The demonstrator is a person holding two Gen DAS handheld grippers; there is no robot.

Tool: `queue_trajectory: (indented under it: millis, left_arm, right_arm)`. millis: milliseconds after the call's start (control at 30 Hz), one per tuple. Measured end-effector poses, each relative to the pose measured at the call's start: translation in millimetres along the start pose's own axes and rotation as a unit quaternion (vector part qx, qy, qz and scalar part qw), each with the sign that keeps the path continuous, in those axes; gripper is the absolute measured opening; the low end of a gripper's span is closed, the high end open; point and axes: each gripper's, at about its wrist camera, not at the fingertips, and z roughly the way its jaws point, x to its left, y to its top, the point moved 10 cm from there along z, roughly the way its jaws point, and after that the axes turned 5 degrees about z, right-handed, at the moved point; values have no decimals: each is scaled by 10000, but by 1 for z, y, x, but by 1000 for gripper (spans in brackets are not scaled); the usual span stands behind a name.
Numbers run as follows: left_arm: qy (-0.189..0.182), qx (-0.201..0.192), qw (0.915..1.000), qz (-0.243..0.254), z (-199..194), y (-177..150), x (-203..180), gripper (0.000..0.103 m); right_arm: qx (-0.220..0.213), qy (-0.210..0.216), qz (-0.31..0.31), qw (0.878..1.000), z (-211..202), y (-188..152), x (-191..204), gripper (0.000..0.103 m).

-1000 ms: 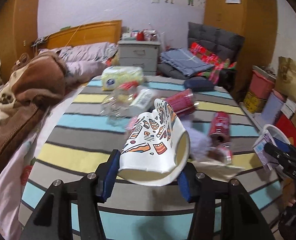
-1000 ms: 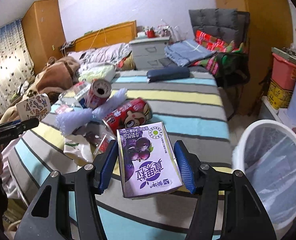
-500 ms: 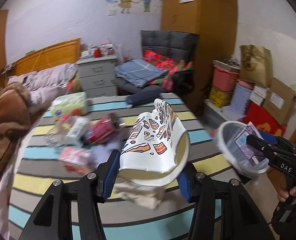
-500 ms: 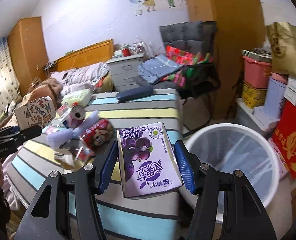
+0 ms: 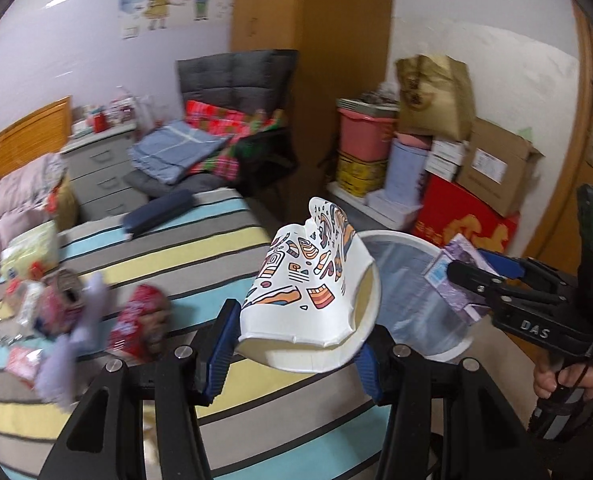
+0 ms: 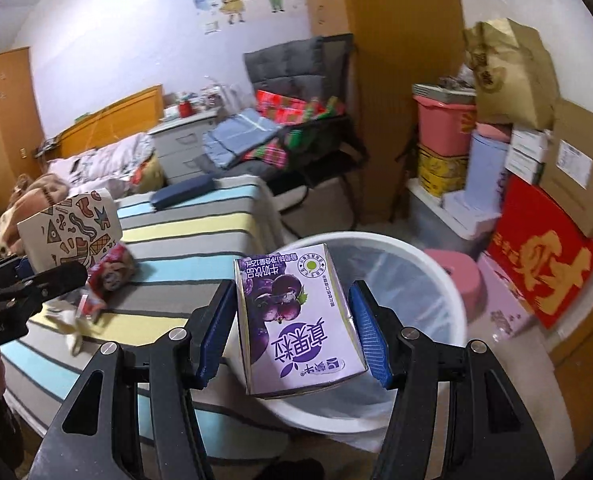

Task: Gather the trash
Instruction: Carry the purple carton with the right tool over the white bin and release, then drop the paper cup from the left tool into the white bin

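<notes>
Left claw (image 5: 296, 356): I hold it clenched on the crushed paper cup (image 5: 312, 284), pads pressing both flanks; the cup's mouth faces back toward the camera.
Right claw (image 6: 292, 336): I hold it clenched on the purple milk carton (image 6: 296, 320), pads on its two narrow sides, long axis running away from the camera.
Trash bin (image 6: 424, 256): white, lined, standing on the floor just off the corner of the bed (image 6: 184, 240).
Key relation: the carton sits directly over the bin's mouth in the right wrist view; in the left wrist view the bin (image 5: 412, 280) lies ahead and to the right of the cup, still partly short of it.
Nearer hand: right, in my judgement; it can drop first.
Remaining trash: red cans (image 5: 140, 320) and wrappers lie on the bed, well apart from the bin.
Change from one second ago: both views have swung from the bed toward the bin; the bin, then at the frame edge, is now central. Both grips are unchanged.
</notes>
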Motion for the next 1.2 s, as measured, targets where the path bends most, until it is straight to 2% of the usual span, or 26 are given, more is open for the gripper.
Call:
queue_trajectory:
  millis: [300, 500, 633, 767, 867, 1200]
  left_arm:
    - [-350, 286, 9983, 381, 51, 2, -58, 53]
    - [-507, 617, 9957, 475, 88, -4, -78, 54]
    - [-539, 666, 9950, 515, 101, -3, -85, 56]
    - [-586, 712, 9943, 530, 106, -5, -87, 57]
    - [-524, 729, 9948, 487, 106, -6, -84, 69]
    - [-406, 470, 9978, 235, 80, 1, -65, 69]
  right_arm:
    - [326, -350, 241, 9986, 19, -11, -46, 60]
    - [546, -560, 290, 9965, 33, -19, -70, 60]
    - [697, -615, 323, 9951, 41, -22, -79, 60]
    - [664, -671, 209, 9953, 42, -22, -82, 60]
    - [578, -689, 212, 9957, 40, -19, -83, 60]
    - [351, -630, 255, 9971, 28, -10, -75, 61]
